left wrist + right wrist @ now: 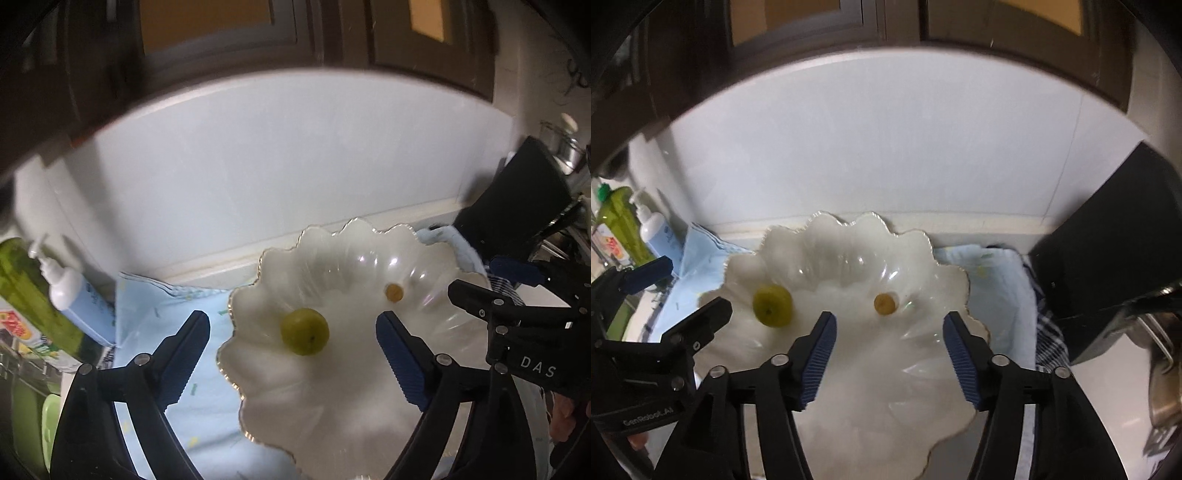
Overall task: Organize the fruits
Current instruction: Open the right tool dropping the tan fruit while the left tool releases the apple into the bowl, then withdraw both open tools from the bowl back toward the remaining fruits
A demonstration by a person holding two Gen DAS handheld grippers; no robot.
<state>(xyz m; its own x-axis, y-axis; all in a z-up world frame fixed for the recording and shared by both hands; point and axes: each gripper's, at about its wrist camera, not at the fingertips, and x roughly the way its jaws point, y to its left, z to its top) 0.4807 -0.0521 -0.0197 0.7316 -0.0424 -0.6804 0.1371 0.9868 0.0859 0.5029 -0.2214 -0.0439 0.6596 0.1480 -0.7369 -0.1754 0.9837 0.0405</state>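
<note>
Green fruit (305,332) between left tool (293,332) fingers, untouched

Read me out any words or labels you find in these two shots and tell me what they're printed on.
"DAS" on the right gripper body, left wrist view.
"GenRobot.AI" on the left gripper body, right wrist view.
Green bottle label: colourful print, too blurred to read.
Blue pump bottle: print too small to read.

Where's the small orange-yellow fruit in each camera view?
Left wrist: the small orange-yellow fruit lies right of center in the scalloped white dish, right of the green fruit.
Right wrist: it lies at center, beyond the right tongs.
Shared landmark: the green fruit.
</note>
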